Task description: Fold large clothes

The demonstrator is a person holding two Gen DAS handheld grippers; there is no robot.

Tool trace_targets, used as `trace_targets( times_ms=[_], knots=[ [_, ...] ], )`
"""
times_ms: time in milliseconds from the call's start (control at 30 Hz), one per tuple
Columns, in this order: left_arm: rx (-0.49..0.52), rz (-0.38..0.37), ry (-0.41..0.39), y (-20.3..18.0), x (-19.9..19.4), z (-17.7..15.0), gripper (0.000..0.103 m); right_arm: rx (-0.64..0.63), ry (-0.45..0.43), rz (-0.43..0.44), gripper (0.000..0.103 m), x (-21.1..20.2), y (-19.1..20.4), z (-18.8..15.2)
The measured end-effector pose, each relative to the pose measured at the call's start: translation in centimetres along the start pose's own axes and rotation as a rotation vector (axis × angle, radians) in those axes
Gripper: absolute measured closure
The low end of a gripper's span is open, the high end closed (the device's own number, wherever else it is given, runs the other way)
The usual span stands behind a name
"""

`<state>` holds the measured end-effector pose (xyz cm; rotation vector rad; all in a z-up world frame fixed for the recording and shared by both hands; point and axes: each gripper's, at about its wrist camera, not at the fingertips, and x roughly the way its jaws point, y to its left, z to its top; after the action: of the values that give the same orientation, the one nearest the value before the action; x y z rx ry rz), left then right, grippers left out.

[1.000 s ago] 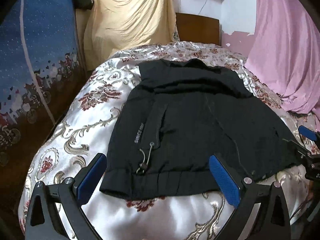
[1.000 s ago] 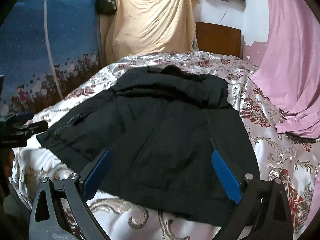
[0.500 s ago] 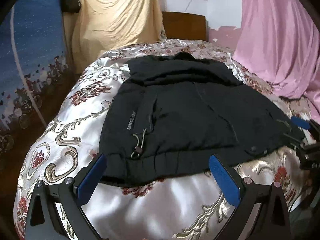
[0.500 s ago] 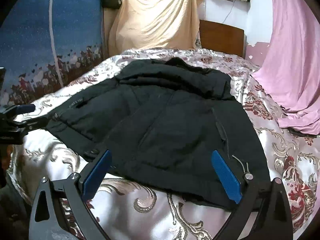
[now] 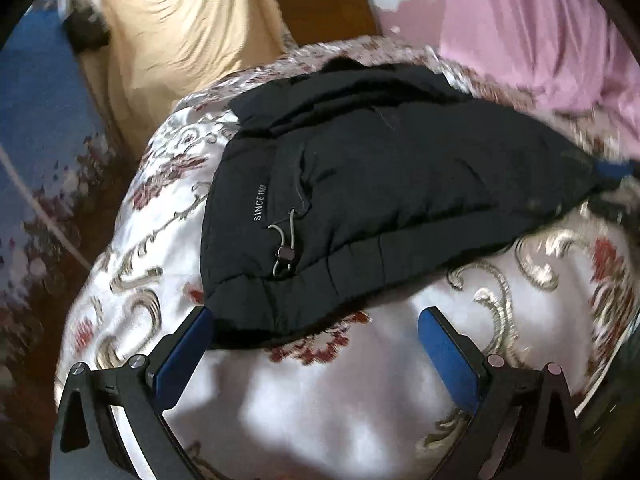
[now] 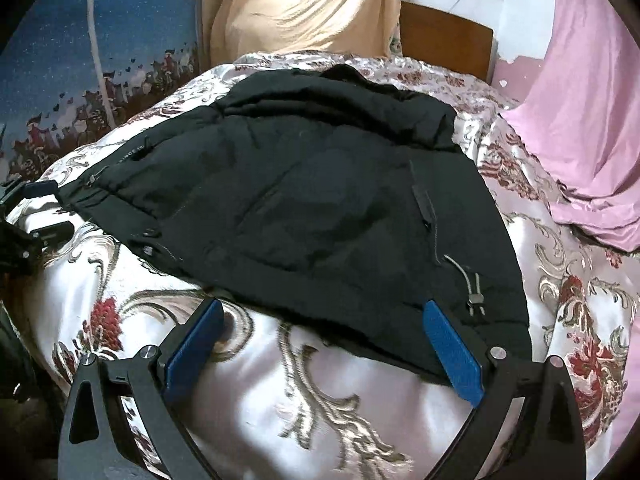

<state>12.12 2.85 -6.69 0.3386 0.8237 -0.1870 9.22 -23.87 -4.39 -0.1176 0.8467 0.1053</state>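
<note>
Your left gripper [image 5: 316,332] and right gripper [image 6: 324,326], fingers spread, sat at the black padded jacket's [image 5: 384,184] hem near the floral satin bedspread's [image 5: 360,392] front edge. You needed both hem corners pinched evenly before folding.

Bed [image 6: 352,408] with floral satin bedspread, black jacket [image 6: 320,208] spread flat on it, pink cloth [image 6: 580,140] at edge

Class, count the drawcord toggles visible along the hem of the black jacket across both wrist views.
2. One toggle hangs near the hem's left corner below the "SINCE" print; the other toggle sits near the right corner, by the right tool. Others may be hidden under the jacket.
</note>
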Motion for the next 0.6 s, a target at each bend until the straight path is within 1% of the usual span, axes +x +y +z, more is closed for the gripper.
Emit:
trace_targets(
  times_ms=[33, 100, 267, 333, 467, 600],
  knots=[
    [0.038, 0.011, 0.014, -0.2, 0.3, 0.2, 0.0, 0.004, 0.008, -0.003, 0.003, 0.1, -0.2, 0.0],
    [0.059, 0.01, 0.025, -0.3, 0.6, 0.5, 0.0, 0.014, 0.023, -0.003, 0.002, 0.4, -0.6, -0.1],
    [0.047, -0.001, 0.045, 0.0, 1.6, 1.0, 0.0, 0.057, 0.042, 0.022, 0.002, 0.9, -1.2, -0.6],
    [0.066, 0.009, 0.045, -0.3, 1.9, 1.2, 0.0, 0.055, 0.04, 0.025, 0.002, 1.0, -1.3, -0.8],
    [0.12, 0.037, 0.047, -0.9, 2.5, 1.8, 0.0, 0.0, 0.074, 0.033, 0.002, 1.4, -1.2, -0.5],
    [0.123, 0.063, 0.053, -1.0, 3.2, 2.6, 0.0, -0.083, 0.167, 0.056, 0.002, 2.1, -1.7, 0.9]
  ],
)
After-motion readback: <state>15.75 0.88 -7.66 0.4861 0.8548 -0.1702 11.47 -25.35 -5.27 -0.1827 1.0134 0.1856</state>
